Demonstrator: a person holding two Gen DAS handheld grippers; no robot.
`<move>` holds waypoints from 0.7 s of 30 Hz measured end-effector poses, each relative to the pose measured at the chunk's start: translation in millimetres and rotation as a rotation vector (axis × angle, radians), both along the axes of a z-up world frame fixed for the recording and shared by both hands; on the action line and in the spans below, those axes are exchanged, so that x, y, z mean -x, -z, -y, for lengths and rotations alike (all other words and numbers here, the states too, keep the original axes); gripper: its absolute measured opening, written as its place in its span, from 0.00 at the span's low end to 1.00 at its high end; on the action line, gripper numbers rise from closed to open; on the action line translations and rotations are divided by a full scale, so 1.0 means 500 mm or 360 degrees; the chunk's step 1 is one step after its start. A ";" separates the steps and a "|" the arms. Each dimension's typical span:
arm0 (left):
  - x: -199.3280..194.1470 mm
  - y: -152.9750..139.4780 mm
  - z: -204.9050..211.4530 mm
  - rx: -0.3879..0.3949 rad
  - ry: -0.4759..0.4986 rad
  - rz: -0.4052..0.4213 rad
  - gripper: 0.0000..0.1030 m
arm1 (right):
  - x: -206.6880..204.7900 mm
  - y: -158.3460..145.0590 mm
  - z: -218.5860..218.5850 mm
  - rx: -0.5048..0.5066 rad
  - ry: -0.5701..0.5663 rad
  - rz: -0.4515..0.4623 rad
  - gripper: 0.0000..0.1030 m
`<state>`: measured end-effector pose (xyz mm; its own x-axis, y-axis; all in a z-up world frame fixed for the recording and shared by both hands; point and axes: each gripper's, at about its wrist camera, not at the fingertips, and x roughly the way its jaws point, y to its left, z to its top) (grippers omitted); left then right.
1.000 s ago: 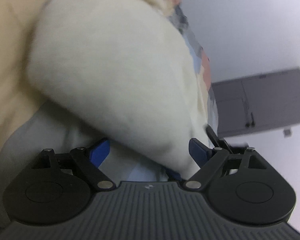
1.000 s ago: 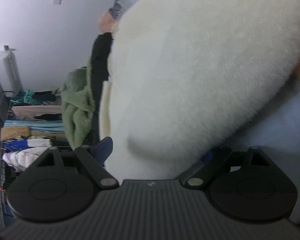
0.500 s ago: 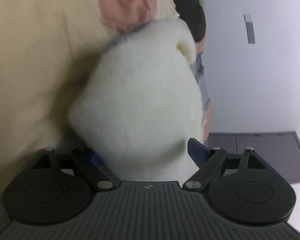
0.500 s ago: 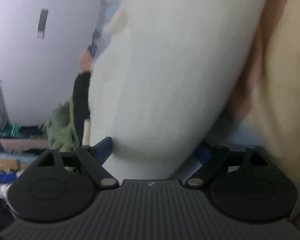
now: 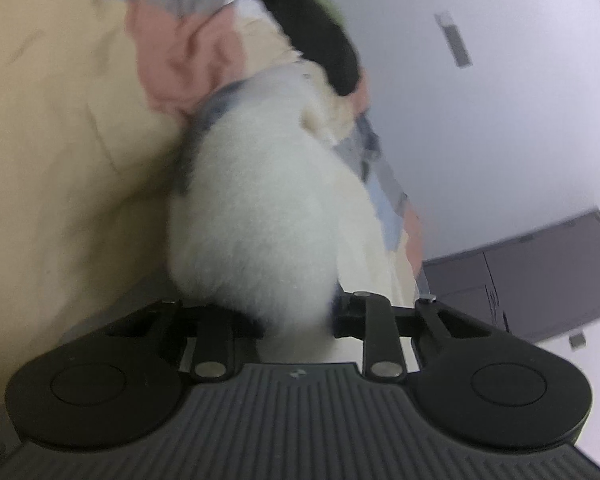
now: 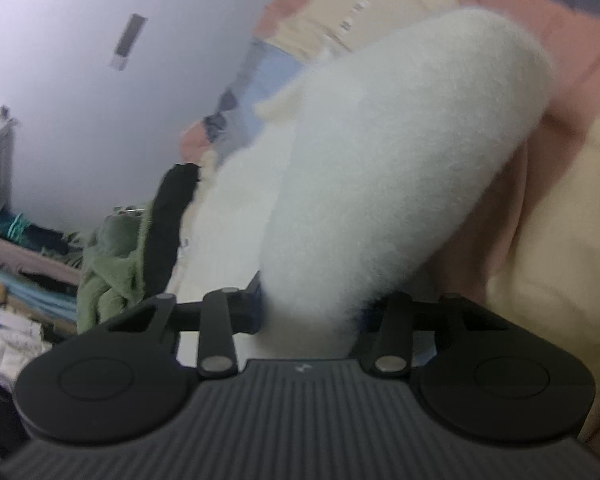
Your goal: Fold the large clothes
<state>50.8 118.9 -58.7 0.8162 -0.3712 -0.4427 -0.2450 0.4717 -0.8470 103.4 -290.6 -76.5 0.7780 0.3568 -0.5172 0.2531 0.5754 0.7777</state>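
You are gathering the fluffy white fleece garment point(image 5: 260, 216) off the cream-yellow bed sheet point(image 5: 60, 160), both left gripper point(image 5: 296, 312) and right gripper point(image 6: 312, 312) jaws closing on bunched fleece beside the heaped clothes pile point(image 6: 112, 276), so the folding is barely starting.

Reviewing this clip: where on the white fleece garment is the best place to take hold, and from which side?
Grip the near bunched edge of the white fleece garment, coming in from the near side along the cloth. It narrows there to a thick fold that fits between the jaws; both the left gripper and the right gripper are closing on that edge now.
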 end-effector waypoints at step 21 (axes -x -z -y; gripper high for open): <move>0.128 -0.063 0.044 -0.0092 0.0120 0.0109 0.59 | 0.135 -0.075 0.031 0.0045 -0.0148 0.0059 0.71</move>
<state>-13.0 97.1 -27.1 0.8160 -0.4081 -0.4093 -0.1492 0.5354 -0.8313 36.1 -306.0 -38.7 0.7610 0.4140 -0.4995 0.1687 0.6172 0.7685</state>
